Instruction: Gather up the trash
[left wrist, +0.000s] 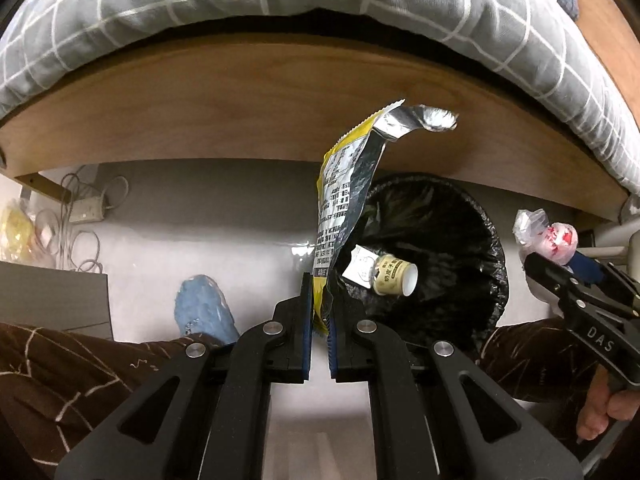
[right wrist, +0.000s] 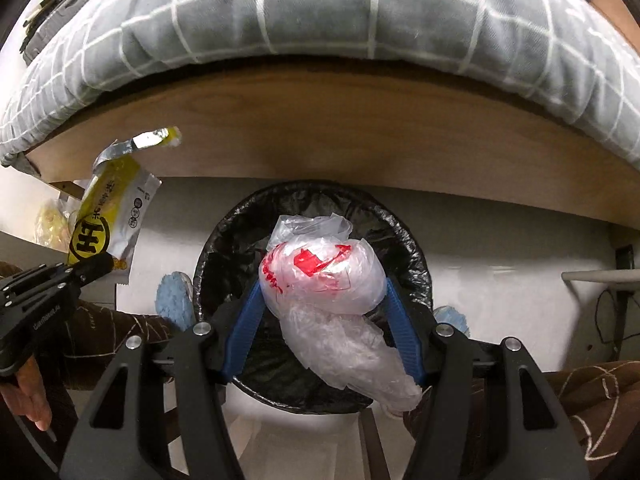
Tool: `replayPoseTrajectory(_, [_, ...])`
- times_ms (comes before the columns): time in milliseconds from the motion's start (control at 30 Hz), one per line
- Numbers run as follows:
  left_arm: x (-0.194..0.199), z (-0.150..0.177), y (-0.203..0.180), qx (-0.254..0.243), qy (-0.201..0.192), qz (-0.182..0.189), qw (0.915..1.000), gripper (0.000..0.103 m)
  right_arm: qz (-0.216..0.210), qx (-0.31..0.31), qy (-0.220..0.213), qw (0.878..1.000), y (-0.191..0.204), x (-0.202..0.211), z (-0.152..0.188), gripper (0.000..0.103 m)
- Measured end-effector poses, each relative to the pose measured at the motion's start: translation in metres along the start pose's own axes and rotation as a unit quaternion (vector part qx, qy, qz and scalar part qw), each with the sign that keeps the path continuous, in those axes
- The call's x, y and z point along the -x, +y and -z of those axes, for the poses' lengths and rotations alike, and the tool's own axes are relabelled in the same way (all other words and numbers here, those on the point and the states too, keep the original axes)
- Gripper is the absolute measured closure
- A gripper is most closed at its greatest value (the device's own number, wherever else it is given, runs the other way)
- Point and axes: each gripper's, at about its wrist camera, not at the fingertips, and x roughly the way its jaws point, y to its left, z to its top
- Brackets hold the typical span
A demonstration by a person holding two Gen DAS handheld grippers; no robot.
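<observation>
The left tongs [left wrist: 319, 320] are clenched on the bottom edge of a yellow and silver snack wrapper [left wrist: 340, 208], which stands up from the blue pads and leans toward the bin. The right tongs [right wrist: 322, 304] are clamped around a balled clear plastic bag with red print [right wrist: 320, 276], its loose tail hanging out below the pads.

Both loads hang above a bin lined with a black bag [right wrist: 224, 248] on the floor, tucked partly under the wooden bed frame [right wrist: 320, 128]. In the right wrist view the plastic bag sits squarely over the opening; in the left wrist view the wrapper is over the bin's near left rim, not its middle. A small paper cup [left wrist: 394, 278] already lies inside.

To drop well, I judge the left tongs should shift further over the opening before letting go, since a light wrapper may flutter and land on the floor. The bag looks ready to release, though its tail could catch on a pad, so open wide. A slippered foot [left wrist: 204, 312] stands just beside the bin; keep clear of it.
</observation>
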Motion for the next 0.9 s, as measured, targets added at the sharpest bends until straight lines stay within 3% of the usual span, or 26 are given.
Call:
replayPoseTrajectory(633, [-0.024,-0.005,0.000,0.008,0.023,0.003,0.9997,0.097,0.012,0.010,0.029,0.999,0.013,-0.040,-0.001,0.041])
replayPoseTrajectory(700, [-0.027,-0.004,-0.003,0.006,0.025,0.006,0.9996,0.097,0.014,0.011,0.031,0.999,0.012,-0.041,0.000,0.039])
replayPoseTrajectory(767, [-0.029,-0.003,-0.005,0.005,0.026,0.005,0.9996,0.097,0.018,0.008,0.026,0.999,0.010,-0.040,0.001,0.027])
replayPoseTrajectory(900, [-0.032,-0.002,-0.013,0.008,0.033,0.009,0.9994,0.097,0.030,0.000,0.006,1.000,-0.001,-0.029,0.001,0.015])
